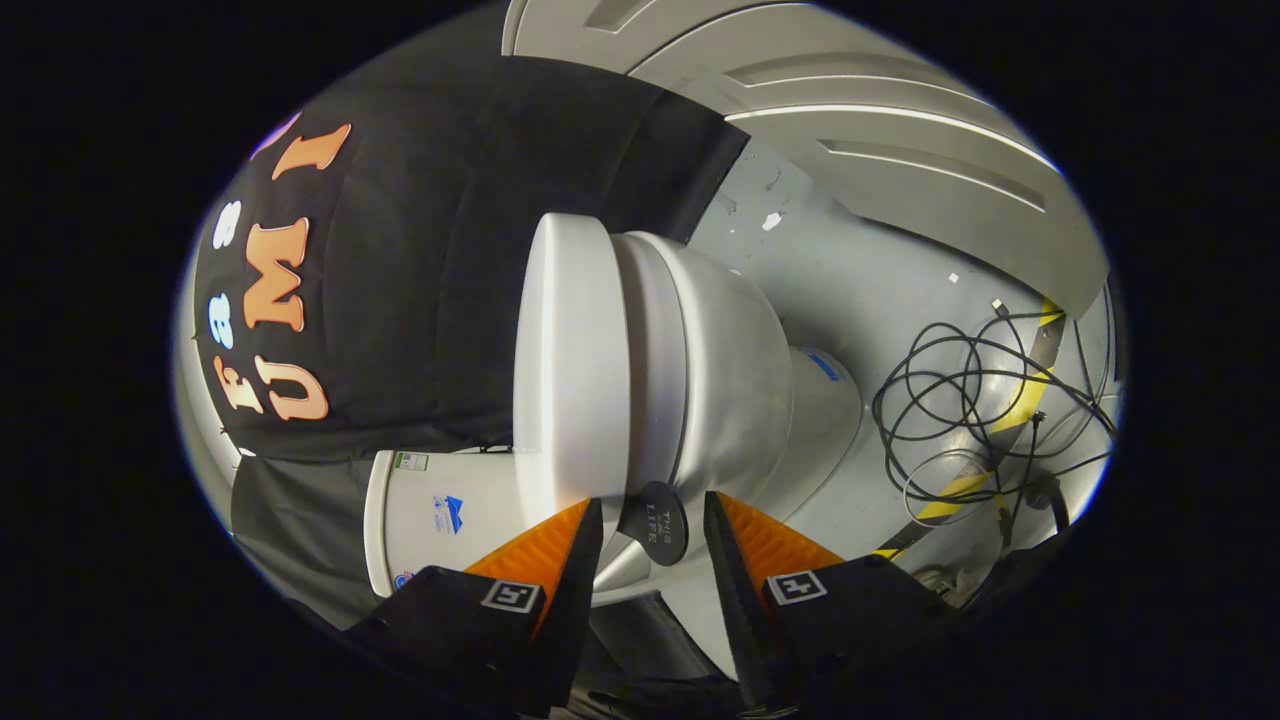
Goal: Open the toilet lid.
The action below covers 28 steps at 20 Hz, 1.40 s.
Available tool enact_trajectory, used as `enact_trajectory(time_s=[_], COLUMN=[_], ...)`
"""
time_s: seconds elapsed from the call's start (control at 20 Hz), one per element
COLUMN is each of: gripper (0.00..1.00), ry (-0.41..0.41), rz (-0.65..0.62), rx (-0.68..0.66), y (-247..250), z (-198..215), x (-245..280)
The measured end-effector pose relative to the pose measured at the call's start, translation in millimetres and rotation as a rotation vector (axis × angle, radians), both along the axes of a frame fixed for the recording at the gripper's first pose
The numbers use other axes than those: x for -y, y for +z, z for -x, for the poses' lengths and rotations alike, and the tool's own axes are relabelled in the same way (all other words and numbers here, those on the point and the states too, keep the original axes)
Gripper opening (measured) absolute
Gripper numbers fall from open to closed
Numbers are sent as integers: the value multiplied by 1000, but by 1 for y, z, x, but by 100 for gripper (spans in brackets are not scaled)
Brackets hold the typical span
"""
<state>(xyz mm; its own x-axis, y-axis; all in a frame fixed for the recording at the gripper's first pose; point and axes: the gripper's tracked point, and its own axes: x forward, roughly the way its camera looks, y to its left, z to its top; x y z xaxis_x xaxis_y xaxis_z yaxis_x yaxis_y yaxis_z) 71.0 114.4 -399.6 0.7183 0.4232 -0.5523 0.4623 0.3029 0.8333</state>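
The picture is rolled sideways, so the grey floor [860, 290] stands upright on the right. Pale panelled doors [880, 120] run along the far side, partly cut off. The white toilet [720, 370] is smooth glazed ceramic with a rounded bowl; its lid [565, 370] is closed flat on the rim, just ahead of the fingers. The tank [440, 520] is partly hidden behind the left finger. A tangle of thin black cable [960, 410] lies on the floor over a yellow-and-black tape strip [1010, 420]. A small dark round tag [655, 522] sits between the fingertips. The gripper [652, 520] is parted, holding nothing.
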Motion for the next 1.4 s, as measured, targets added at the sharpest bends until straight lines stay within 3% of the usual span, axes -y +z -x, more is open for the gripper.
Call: enact_trajectory(time_s=[0.25, 0.6, 0.65, 0.8, 1.1, 1.3, 1.4], gripper=[23, 22, 22, 8, 8, 8, 8], ry=[-24, -37, -50, -47, -87, -71, -105], rz=[-22, -93, -103, -108, -142, -155, -156], rx=[-30, -12, -6, 18, -8, -7, -8], y=[-9, -10, -2, -4, -5, -4, -2], z=[-1, -5, 0, -9, -8, -6, -9], x=[2, -1, 20, -2, 1, 1, 2])
